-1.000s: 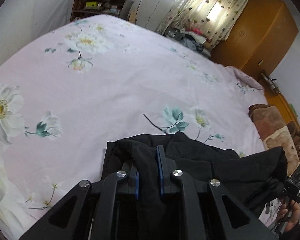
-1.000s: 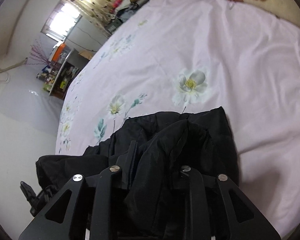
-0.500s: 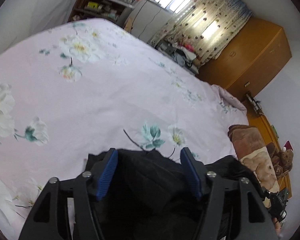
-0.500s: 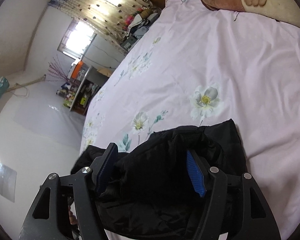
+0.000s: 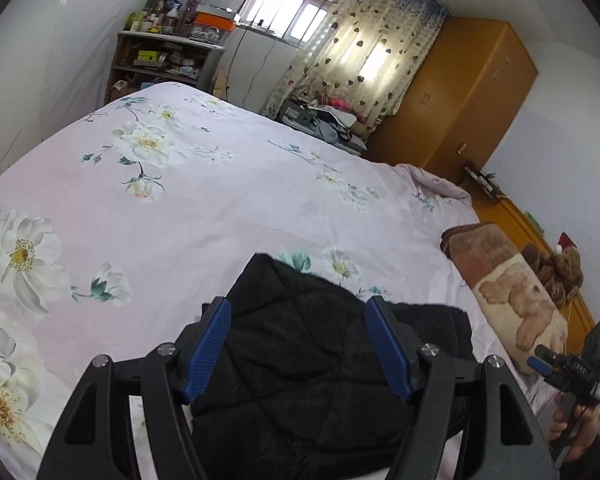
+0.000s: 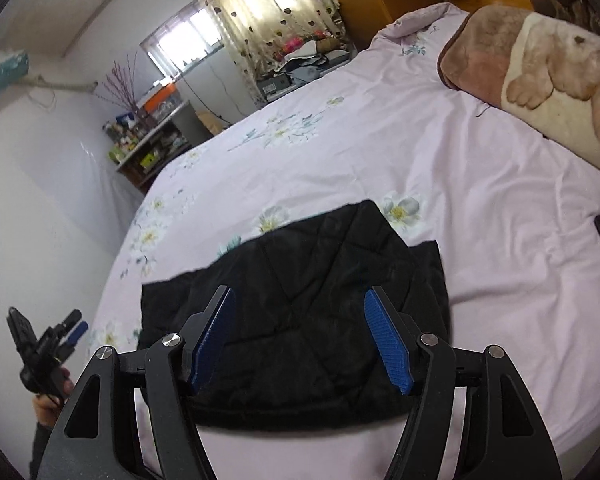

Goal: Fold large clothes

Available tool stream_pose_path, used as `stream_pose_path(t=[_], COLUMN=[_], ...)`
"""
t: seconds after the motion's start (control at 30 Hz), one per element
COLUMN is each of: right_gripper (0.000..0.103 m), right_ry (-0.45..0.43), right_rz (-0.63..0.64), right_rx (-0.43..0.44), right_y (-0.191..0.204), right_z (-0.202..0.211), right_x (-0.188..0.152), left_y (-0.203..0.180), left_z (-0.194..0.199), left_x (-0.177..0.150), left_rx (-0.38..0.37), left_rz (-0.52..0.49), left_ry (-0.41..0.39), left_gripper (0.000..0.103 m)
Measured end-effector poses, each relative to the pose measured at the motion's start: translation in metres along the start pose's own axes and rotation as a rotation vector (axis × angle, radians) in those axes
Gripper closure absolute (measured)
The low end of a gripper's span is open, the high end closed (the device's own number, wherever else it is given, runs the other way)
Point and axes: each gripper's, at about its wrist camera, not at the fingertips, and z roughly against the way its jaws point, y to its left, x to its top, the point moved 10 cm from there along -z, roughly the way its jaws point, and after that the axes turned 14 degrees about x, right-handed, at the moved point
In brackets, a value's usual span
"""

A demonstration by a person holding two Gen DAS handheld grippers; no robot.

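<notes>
- Fold looks close to done, my guess: the black quilted padded garment (image 6: pixel 300 312) lies as a compact, roughly rectangular bundle on the bed with the pink floral sheet (image 5: pixel 220 208), near its front edge.
- My left claw (image 5: pixel 298 348) and right claw (image 6: pixel 302 340) both stand wide with nothing held; their jaws have just been opening, and the garment is below them, not gripped.
- Left to do, maybe: one corner sticks out past the top layer, so tidy it or add one more fold.
- Fabric is puffy, diamond-stitched, matte.

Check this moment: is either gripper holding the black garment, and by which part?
Nothing is held. Both the left gripper and right gripper have just opened and stand clear above the black quilted garment, which lies folded on the bed.
</notes>
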Motion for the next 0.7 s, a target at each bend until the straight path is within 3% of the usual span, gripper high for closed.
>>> stream_pose_path(t=[0.3,0.53,0.7], right_gripper=[0.035,0.036,0.036], right_ry=[0.077,0.103,0.176], right_rz=[0.074,0.202,0.252], right_rx=[-0.052,-0.007,-0.131], right_y=[-0.020,-0.023,-0.067], right_z=[-0.054,-0.100,-0.169], right_x=[-0.030,-0.018,-0.012], left_y=[-0.007,-0.057,-0.055], left_z=[-0.031,-0.099,-0.177], left_x=[-0.022,-0.036,-0.040], left_rx=[0.067,-0.008,0.128], left_rz=[-0.159,-0.292,-0.332], left_ry=[0.038,0.085,0.090], left_gripper=[0.031,0.031,0.031])
